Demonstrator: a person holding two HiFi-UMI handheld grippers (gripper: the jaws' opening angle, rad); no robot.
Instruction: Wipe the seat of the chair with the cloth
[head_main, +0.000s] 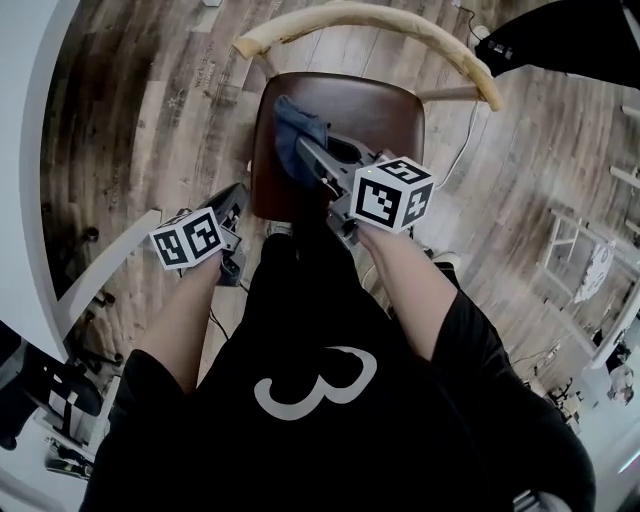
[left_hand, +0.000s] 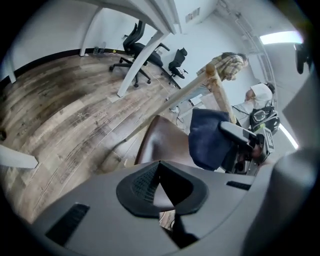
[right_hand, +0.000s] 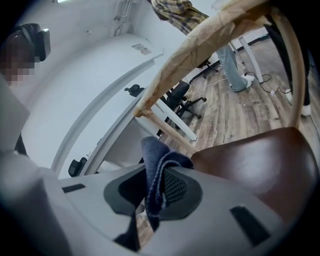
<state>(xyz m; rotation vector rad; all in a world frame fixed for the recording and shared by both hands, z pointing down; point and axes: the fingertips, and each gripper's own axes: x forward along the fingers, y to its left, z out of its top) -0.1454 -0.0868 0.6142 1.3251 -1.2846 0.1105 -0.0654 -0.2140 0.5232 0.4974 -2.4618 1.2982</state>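
One cloth (head_main: 298, 122), one chair (head_main: 375, 108). Right tongs (right_hand: 155, 187) clamp cloth over seat; left tongs (left_hand: 159, 166) closed, empty, beside seat's near corner.

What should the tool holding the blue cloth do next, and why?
Probably lower the right tool until the cloth presses flat on the seat. The tool is shut on the cloth, which seems to hang just above the brown seat, so wiping can't begin yet.
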